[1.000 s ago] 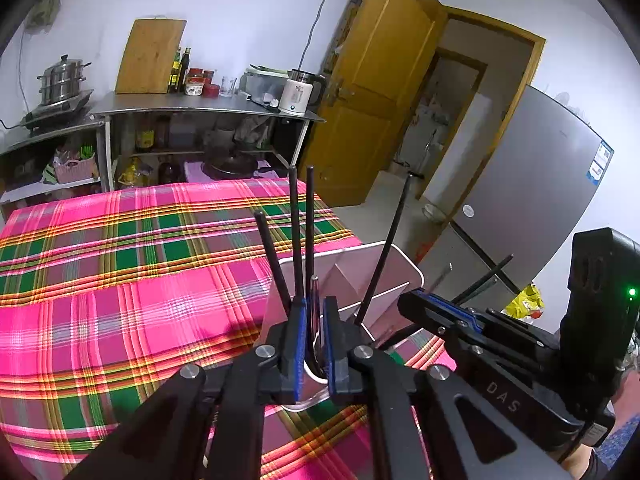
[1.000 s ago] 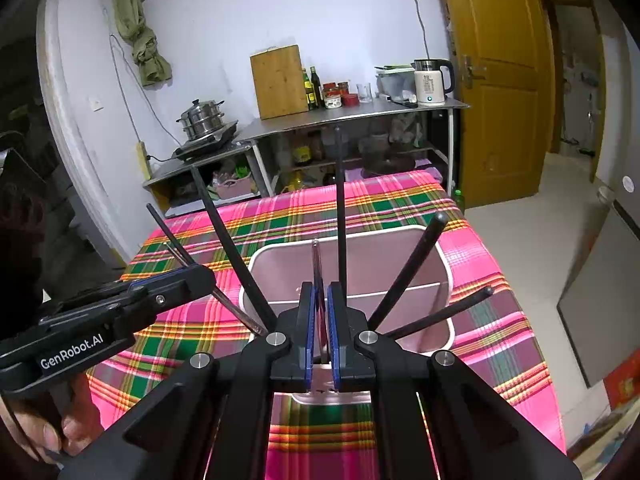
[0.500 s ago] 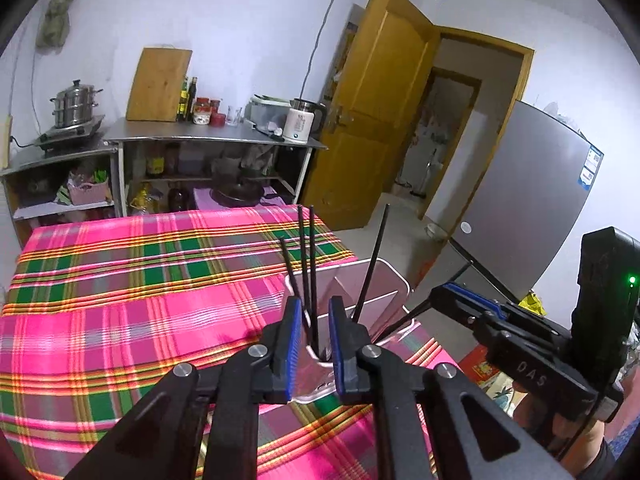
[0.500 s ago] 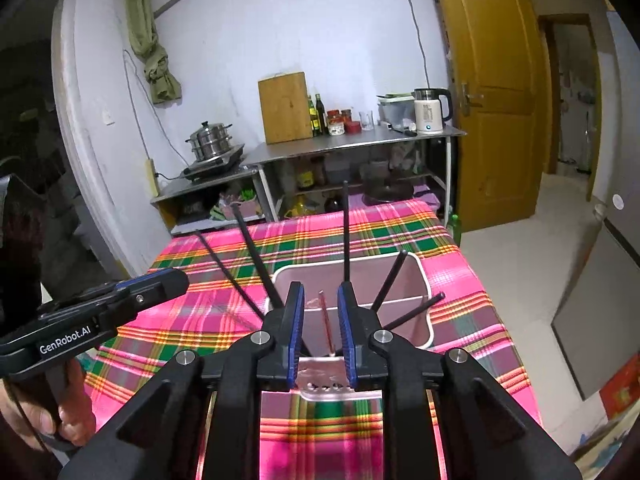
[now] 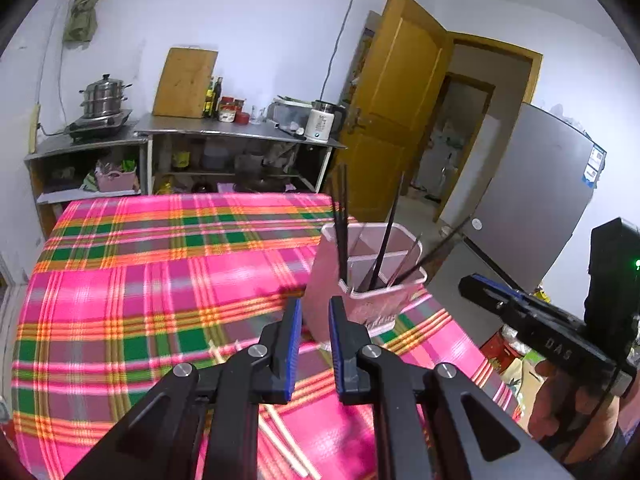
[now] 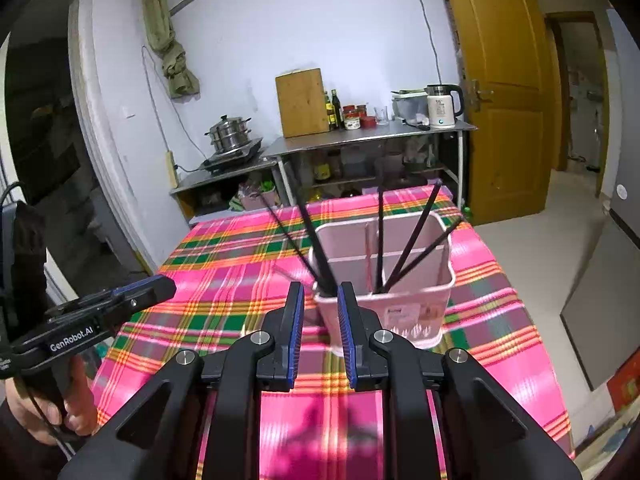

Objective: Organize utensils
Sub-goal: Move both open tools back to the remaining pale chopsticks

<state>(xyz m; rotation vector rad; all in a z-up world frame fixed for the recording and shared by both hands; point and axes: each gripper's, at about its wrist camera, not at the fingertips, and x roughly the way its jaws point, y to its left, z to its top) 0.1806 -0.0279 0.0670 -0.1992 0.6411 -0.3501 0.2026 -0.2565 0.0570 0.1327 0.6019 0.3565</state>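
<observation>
Nearest us, both our left gripper [image 5: 312,312] and right gripper [image 6: 319,300] hang parted and empty above the plaid tablecloth [image 5: 140,280], where pale wooden chopsticks [image 5: 280,436] lie loose. Just beyond stands the pink utensil holder [image 6: 400,304] with black chopsticks [image 6: 380,236] splayed out; reaching low for the loose pair, we could clip those leaning sticks and tip the holder.

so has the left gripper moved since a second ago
Yes. The left gripper has opened and backed away from the pink holder: its fingers were clamped at the holder's rim, now they sit short of it.
</observation>
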